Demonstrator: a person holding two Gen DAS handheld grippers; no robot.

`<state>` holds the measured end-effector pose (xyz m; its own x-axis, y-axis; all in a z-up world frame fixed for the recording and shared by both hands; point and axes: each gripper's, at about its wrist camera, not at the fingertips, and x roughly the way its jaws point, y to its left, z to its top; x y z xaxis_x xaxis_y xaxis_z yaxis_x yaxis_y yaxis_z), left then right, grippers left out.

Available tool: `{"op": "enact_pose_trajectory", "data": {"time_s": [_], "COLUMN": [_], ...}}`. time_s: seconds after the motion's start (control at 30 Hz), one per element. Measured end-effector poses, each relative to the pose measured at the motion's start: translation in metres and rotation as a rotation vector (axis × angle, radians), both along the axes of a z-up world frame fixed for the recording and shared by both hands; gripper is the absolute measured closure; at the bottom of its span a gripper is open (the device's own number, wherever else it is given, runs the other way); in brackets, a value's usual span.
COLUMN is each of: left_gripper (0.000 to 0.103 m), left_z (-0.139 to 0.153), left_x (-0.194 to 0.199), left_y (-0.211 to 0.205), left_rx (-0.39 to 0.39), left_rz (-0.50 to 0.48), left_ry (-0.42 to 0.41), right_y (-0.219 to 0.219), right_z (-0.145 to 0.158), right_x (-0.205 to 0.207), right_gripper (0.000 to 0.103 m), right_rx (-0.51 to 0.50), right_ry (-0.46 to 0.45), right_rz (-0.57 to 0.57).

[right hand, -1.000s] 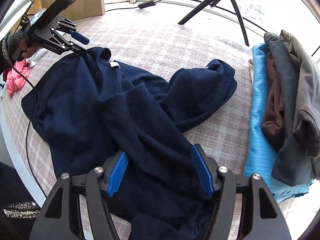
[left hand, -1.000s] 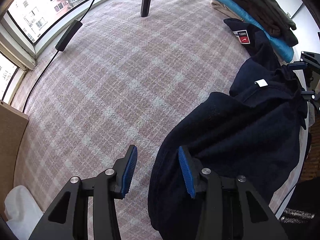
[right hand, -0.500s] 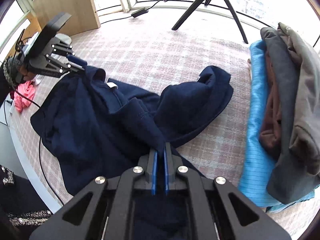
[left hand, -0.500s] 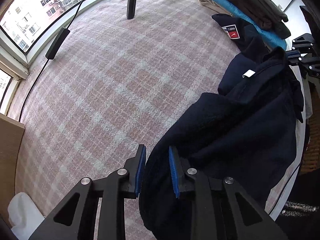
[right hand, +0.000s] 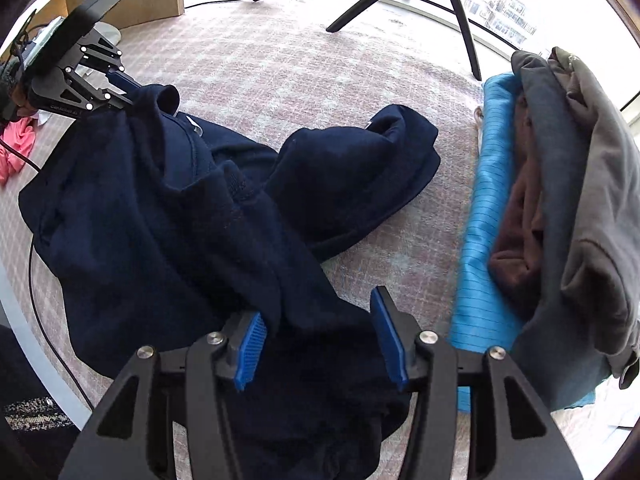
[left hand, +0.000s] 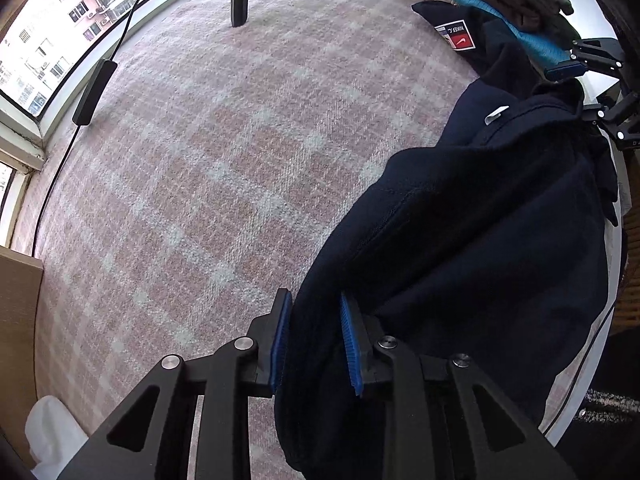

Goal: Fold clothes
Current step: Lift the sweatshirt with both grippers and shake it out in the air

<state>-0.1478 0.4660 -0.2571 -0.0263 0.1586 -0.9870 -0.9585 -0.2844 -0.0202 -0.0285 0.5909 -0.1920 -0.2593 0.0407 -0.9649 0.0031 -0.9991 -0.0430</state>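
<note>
My left gripper [left hand: 314, 344] pinches the soft, heavy navy sweatshirt [right hand: 168, 216] at its shoulder; right gripper [right hand: 320, 338] opening around slack cloth (floppy, grab seams)

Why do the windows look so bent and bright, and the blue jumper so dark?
Left wrist view: the fisheye lens curves the window frame, daylight washes out the buildings outside, and the jumper goes nearly black. Right wrist view: the window glares white, the jumper's folds barely show, and black corners ring the picture.
</note>
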Motion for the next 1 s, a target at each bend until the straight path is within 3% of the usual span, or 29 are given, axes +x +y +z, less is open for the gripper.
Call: {"op": "enact_pose_trajectory", "data": {"time_s": [0.07,0.1,0.13,0.2,0.3,0.37,0.47,0.7,0.8,0.87,1.0], "left_gripper": [0.083,0.093,0.099,0.099,0.099,0.099,0.099,0.099,0.099,0.099,0.099], "left_z": [-0.015,-0.018,-0.017,0.005,0.056,0.095,0.179,0.411,0.476,0.508,0.573], "left_x": [0.001,0.001,0.003,0.007,0.022,0.028,0.038,0.058,0.085,0.097,0.147], "left_y": [-0.050,-0.088,-0.129,-0.182,-0.214,-0.228,-0.249,-0.278,-0.304,-0.297,-0.328], "left_rx": [0.003,0.007,0.011,0.034,0.111,0.179,0.301,0.539,0.593,0.631,0.678], "left_rz": [0.007,0.015,0.025,0.036,0.079,0.134,0.204,0.241,0.256,0.273,0.297], "left_ry": [0.005,0.002,-0.002,0.033,0.124,0.213,0.326,0.592,0.742,0.833,0.934], "right_y": [0.005,0.009,0.014,0.016,0.012,0.009,-0.001,-0.046,-0.076,-0.101,-0.148], "right_z": [-0.005,-0.005,-0.004,0.010,0.048,0.083,0.152,0.369,0.448,0.491,0.552], "right_x": [0.004,0.005,0.006,0.008,0.011,0.016,0.024,0.044,0.068,0.088,0.126], "right_gripper": [0.059,0.082,0.095,0.095,0.095,0.096,0.096,0.096,0.096,0.096,0.100], "right_rx": [-0.023,-0.048,-0.073,-0.064,-0.002,0.038,0.123,0.317,0.378,0.435,0.534], "right_ry": [-0.009,-0.010,-0.012,0.030,0.126,0.210,0.349,0.686,0.805,0.876,1.004], "right_rz": [-0.017,-0.039,-0.062,-0.083,-0.090,-0.106,-0.114,-0.131,-0.133,-0.132,-0.143]}}
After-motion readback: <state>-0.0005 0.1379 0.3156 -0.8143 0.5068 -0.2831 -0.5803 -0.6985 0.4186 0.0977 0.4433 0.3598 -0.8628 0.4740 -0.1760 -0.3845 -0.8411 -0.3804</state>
